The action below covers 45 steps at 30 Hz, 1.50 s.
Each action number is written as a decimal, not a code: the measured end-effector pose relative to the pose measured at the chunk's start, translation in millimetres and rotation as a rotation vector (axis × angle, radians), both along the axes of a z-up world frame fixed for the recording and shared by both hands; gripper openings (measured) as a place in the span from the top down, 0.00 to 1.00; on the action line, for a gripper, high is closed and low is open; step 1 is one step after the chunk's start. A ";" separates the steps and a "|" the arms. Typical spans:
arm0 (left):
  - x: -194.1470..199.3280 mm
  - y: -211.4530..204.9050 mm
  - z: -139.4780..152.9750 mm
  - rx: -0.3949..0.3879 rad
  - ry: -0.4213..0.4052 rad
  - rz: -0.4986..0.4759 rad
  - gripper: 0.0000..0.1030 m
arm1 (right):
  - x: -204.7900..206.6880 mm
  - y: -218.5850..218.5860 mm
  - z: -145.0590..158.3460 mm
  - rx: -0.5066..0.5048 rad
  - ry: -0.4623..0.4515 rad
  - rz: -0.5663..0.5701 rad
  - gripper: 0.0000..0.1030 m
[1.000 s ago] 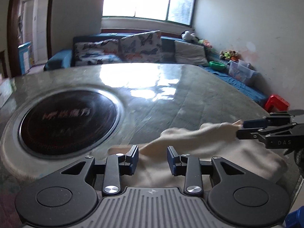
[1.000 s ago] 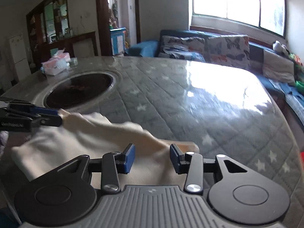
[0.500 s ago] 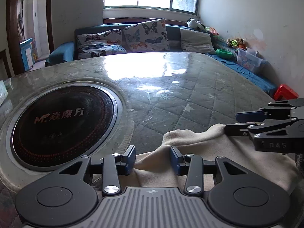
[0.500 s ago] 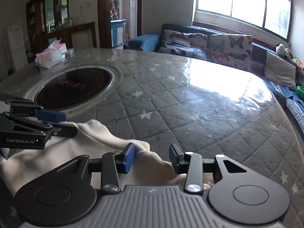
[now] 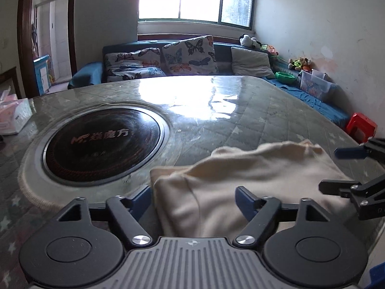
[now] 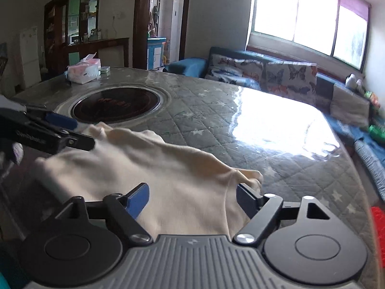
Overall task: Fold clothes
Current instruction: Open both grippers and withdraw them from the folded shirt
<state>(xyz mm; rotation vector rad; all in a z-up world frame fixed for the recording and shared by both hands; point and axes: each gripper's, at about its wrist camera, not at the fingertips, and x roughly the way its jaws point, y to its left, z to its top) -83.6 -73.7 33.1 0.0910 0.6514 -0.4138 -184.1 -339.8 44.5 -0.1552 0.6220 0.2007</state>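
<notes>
Lying at the near edge of the tabletop (image 5: 240,110), a cream garment (image 5: 252,175) is spread in soft layers, its near part running under both cameras. The left tongs (image 5: 193,201) stand spread wide, straddling the garment's left edge, with nothing pinched between the blue pads. The right tongs (image 6: 192,198) are likewise parted, above the garment's right end, where a bunched corner sits just beside the right pad. Whether the cloth is mid-fold or already folded cannot be judged from its shape.

For a tidy fold, any grip looks best taken at matching corners, pinching all layers together, then lifting evenly so the edges meet squarely.

Farther back, left of centre, a round black induction hob (image 5: 102,144) is set into the tabletop. A tissue box (image 6: 83,71) rests near the far left edge.
</notes>
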 end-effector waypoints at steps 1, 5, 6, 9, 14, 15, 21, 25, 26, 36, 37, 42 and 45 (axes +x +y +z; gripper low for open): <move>-2.1 1.1 -1.2 0.003 0.001 0.004 0.17 | -6.7 1.9 -0.9 -0.014 -0.012 0.000 0.14; -10.6 5.7 -6.1 0.016 0.004 0.020 0.16 | -25.3 5.8 -8.6 -0.053 -0.069 -0.017 0.13; -12.7 6.9 -7.4 0.020 0.005 0.024 0.16 | -27.2 5.1 -10.4 -0.047 -0.074 -0.020 0.11; -19.1 10.3 -11.0 0.030 0.008 0.036 0.16 | -32.7 3.9 -16.7 -0.043 -0.089 -0.032 0.07; -22.3 12.6 -14.6 0.038 0.010 0.049 0.15 | -39.5 8.7 -17.0 -0.054 -0.128 -0.032 0.03; -22.2 12.6 -15.0 0.038 0.010 0.050 0.15 | -40.0 10.7 -17.5 -0.061 -0.131 -0.026 0.02; -22.5 15.0 -15.3 0.040 0.010 0.054 0.15 | -44.2 10.6 -23.2 -0.065 -0.119 -0.031 0.02; -22.1 15.7 -15.4 0.039 0.012 0.056 0.15 | -48.6 -5.4 -8.6 -0.033 -0.153 -0.098 0.01; -22.0 15.8 -15.5 0.039 0.012 0.056 0.15 | -47.9 -9.9 -8.7 -0.047 -0.155 -0.121 0.00; -20.9 16.9 -14.8 0.030 0.019 0.063 0.15 | -41.4 -31.5 -25.1 -0.069 -0.103 -0.227 0.00; -21.4 17.1 -13.8 0.028 0.016 0.064 0.15 | -42.7 -31.6 -21.7 -0.068 -0.116 -0.225 0.00; -22.2 20.1 -15.1 0.025 0.018 0.072 0.15 | -41.2 -37.5 -24.6 -0.103 -0.106 -0.272 0.00; -21.5 21.3 -18.4 0.024 0.030 0.074 0.14 | -41.4 -40.1 -28.7 -0.087 -0.096 -0.267 0.00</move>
